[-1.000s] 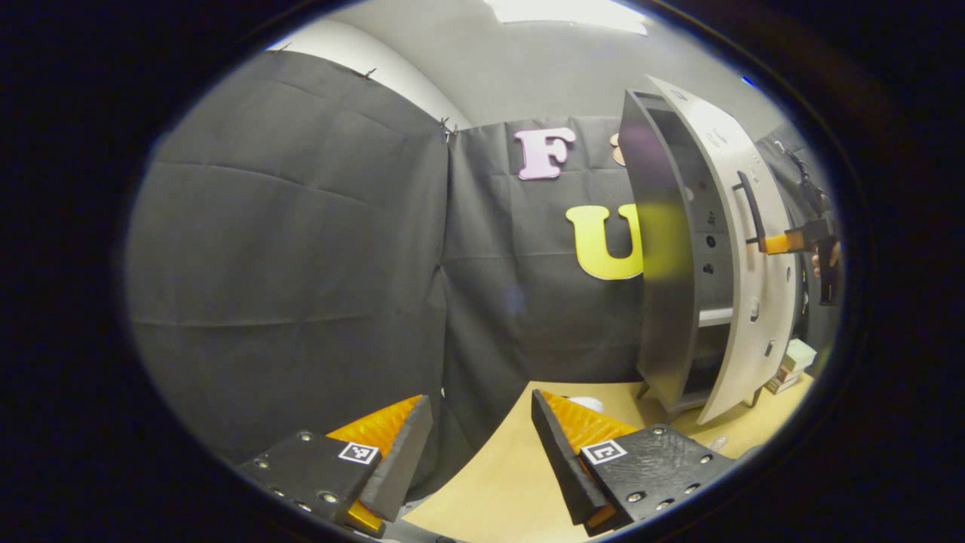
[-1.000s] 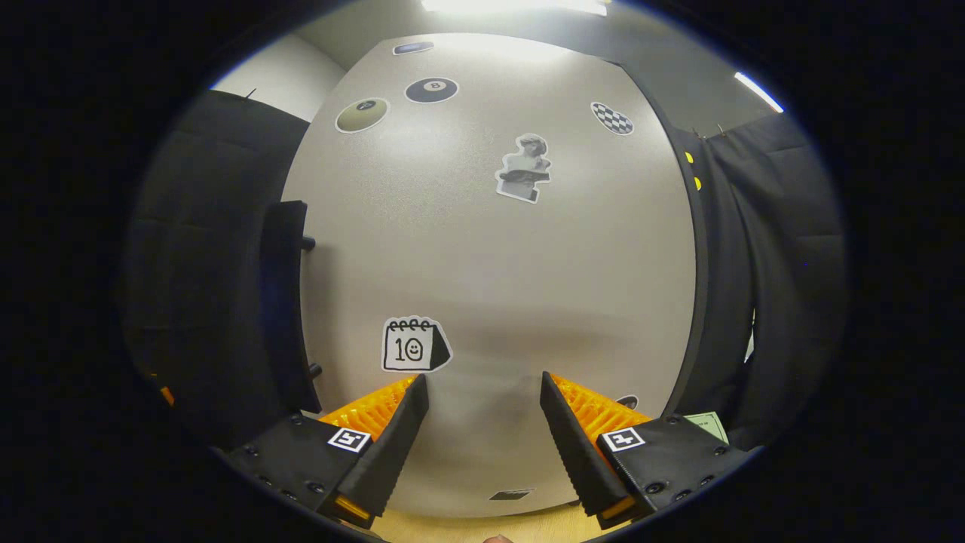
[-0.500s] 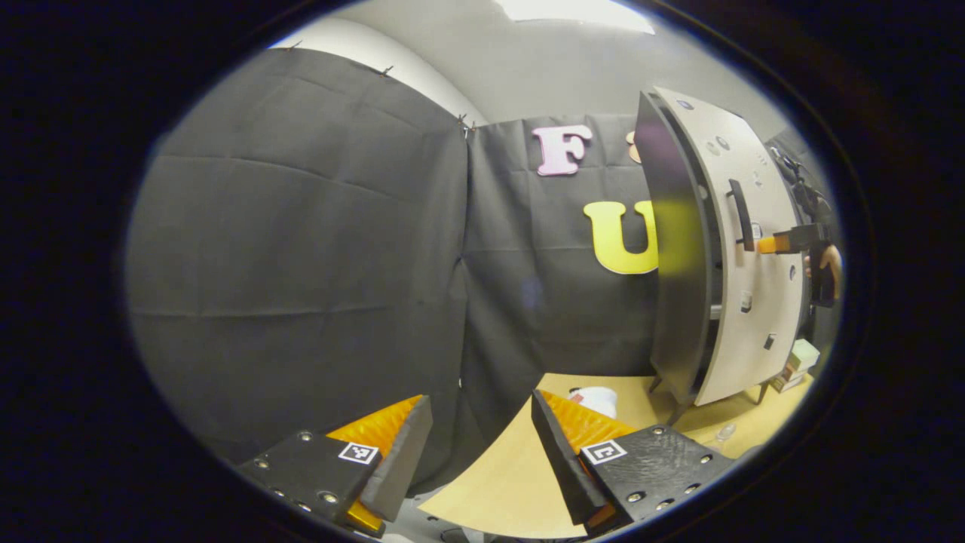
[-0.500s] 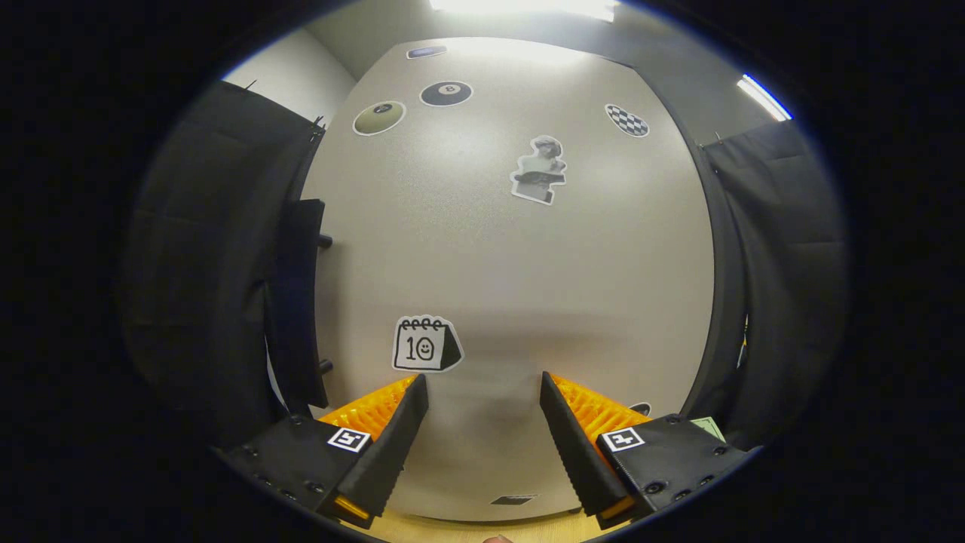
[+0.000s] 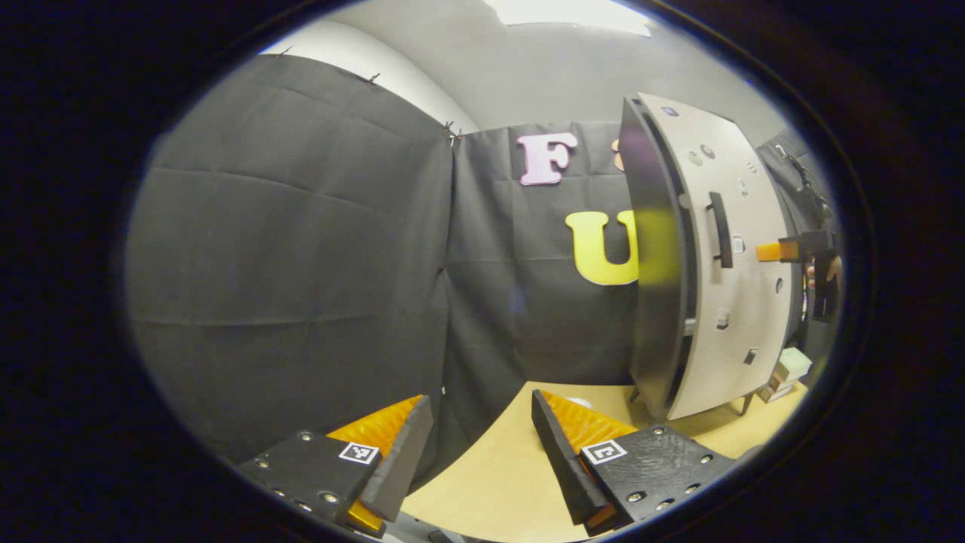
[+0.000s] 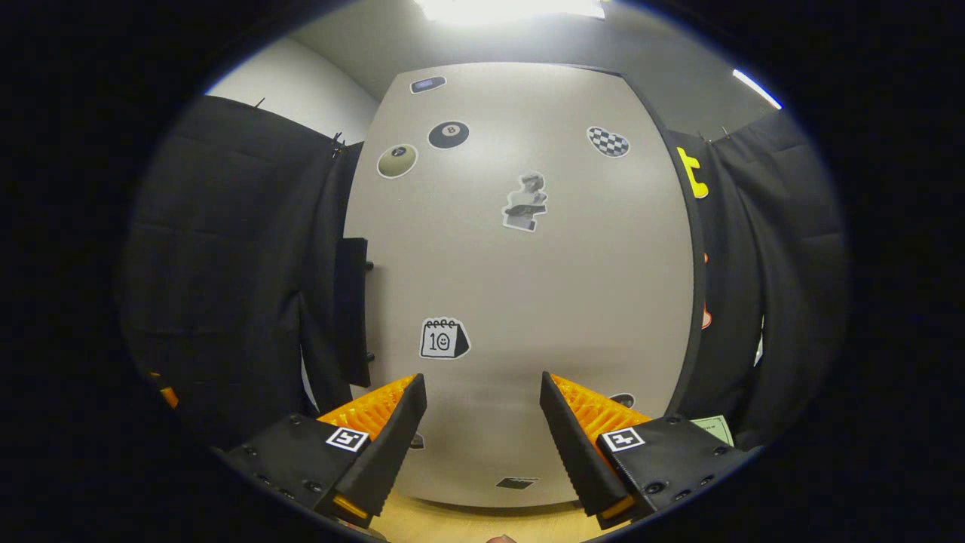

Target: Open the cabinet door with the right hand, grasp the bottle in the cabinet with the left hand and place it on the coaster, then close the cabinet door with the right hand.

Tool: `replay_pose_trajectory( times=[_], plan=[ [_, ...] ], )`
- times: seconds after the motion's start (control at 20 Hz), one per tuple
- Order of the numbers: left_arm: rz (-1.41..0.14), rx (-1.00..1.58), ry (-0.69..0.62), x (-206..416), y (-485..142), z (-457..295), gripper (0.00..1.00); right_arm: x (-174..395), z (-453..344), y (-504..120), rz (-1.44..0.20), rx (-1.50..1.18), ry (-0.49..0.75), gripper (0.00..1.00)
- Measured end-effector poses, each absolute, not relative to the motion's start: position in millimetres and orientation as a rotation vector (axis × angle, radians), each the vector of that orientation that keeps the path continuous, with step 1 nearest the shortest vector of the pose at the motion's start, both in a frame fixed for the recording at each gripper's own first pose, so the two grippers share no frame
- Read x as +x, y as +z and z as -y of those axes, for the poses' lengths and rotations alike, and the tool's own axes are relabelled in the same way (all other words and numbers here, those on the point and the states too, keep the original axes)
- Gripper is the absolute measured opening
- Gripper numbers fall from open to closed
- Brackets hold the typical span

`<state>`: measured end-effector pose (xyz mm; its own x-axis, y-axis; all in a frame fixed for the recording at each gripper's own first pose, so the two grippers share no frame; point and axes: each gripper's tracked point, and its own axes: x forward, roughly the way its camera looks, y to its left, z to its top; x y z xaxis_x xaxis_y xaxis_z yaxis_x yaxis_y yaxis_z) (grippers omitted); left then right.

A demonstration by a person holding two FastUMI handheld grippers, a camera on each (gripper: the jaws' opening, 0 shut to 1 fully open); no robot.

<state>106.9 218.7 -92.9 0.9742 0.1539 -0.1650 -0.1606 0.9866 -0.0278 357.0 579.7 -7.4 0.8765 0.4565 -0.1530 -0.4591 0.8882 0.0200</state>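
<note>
Left gripper (image 5: pixel 482 445): your fingers gape wide, holding nothing, over the near table (image 5: pixel 497 475) edge.
Right gripper (image 6: pixel 482 422): spread wide, empty, just off the cabinet door (image 6: pixel 520 302).
Cabinet door: nearly closed; handle (image 6: pixel 352 309) at its left edge.
Bottle: you cannot tell where.
</note>
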Motion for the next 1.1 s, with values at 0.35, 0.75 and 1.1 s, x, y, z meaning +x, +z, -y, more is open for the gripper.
replay_pose_trajectory(
  times=[0.35,0.75,1.1],
  plan=[
    [-0.118,-0.027,0.068,130,-56,-134,0.8,324,-482,20,-0.119,-0.004,0.437,0.96],
    [-0.081,-0.031,-0.029,129,-3,-41,0.8,298,-344,32,-0.111,0.01,0.317,0.96],
    [-0.051,0.003,-0.049,110,30,17,0.81,264,-247,28,-0.109,-0.055,0.268,0.96]
  ],
)
